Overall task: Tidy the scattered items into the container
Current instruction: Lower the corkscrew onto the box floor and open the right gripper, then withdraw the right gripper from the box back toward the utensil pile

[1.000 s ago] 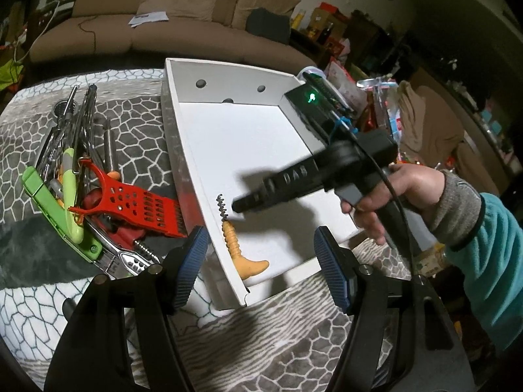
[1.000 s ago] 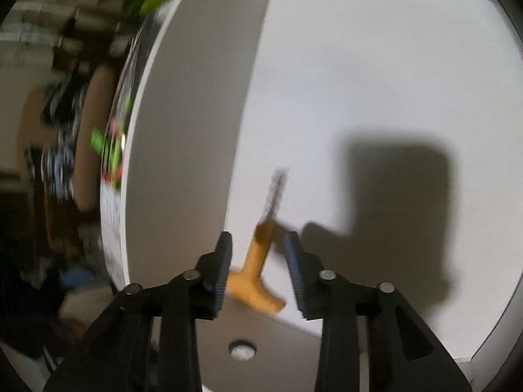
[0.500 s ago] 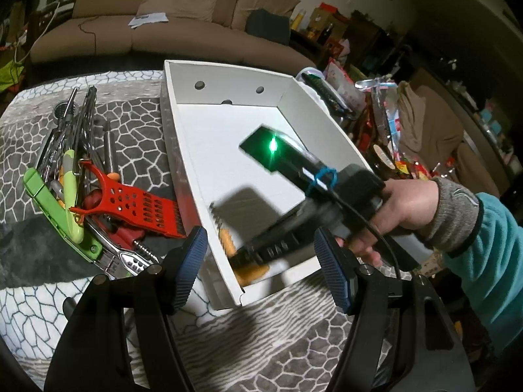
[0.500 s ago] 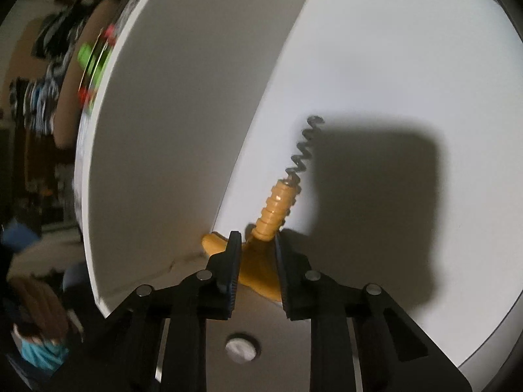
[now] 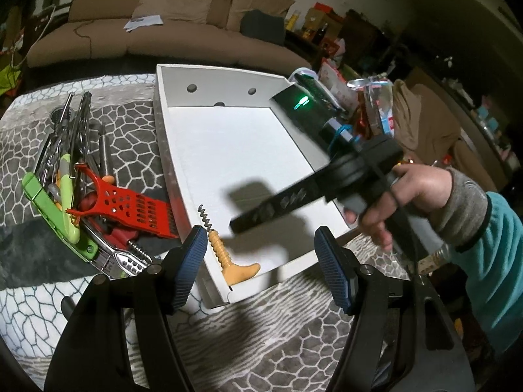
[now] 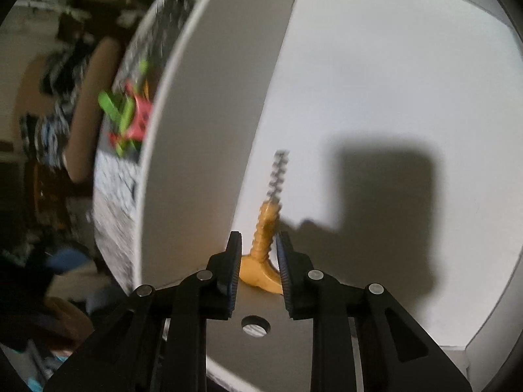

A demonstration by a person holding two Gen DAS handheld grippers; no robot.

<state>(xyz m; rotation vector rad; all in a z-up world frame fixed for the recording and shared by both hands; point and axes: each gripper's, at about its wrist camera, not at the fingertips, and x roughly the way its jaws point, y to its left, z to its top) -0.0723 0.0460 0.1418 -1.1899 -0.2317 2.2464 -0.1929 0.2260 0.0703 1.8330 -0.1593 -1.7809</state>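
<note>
A white box stands on the patterned cloth, and a yellow-handled corkscrew lies in its near left corner. My right gripper, held by a hand, hovers over the box floor just above the corkscrew. In the right wrist view the corkscrew shows through the narrow gap of the right gripper. Its jaws are opening and the pads do not press on it. My left gripper stands open and empty at the box's near edge.
Left of the box lies a pile of utensils: a red grater, a green tool and metal tongs. A sofa stands behind the table. Clutter fills the right side of the room.
The right gripper dipped down to the corkscrew with its jaws narrowing, then lifted back up and to the right. The corkscrew stays on the box floor. The left gripper has not moved.
</note>
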